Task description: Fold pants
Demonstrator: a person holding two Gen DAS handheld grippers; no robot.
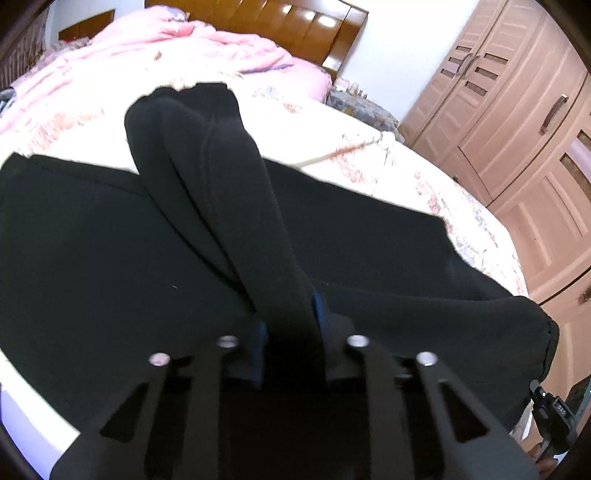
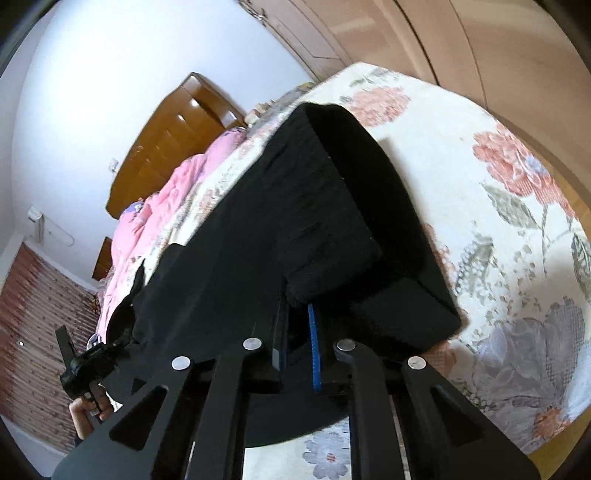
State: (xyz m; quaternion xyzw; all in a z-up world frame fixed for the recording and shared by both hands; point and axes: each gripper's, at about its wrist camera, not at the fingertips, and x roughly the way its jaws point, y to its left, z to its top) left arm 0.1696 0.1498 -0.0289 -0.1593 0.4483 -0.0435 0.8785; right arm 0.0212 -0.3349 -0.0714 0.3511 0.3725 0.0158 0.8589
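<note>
A pair of black pants (image 1: 110,236) is spread across a bed whose floral bedspread (image 1: 424,177) is cream with pink and grey blossoms. In the left wrist view, a raised ridge of the black fabric is seen running from the far part of the garment down into the left hand-held gripper (image 1: 291,332). That gripper is closed on the fold, with blue pads just visible on either side of the pinched cloth. The rest of the pants lies flat on the bedspread to both sides of the ridge, and a hem reaches the bed's near right edge.

In the right wrist view, the right hand-held gripper (image 2: 295,332) is clamped on an edge of the same pants (image 2: 229,258), where a thick ribbed band, apparently the waistband, is lifted and folded over itself above the jaws. A blue pad (image 2: 314,350) is seen beside the gripped fabric. At the lower left of this view, the other hand-held gripper is seen held in a person's hand (image 2: 86,410), touching the far end of the black cloth.

A pink quilt (image 1: 177,51) is bunched at the head of the bed, against a brown wooden headboard (image 1: 280,22). A light brown wardrobe (image 1: 517,110) stands beside the bed, and a white wall (image 2: 92,92) is seen behind the headboard.
</note>
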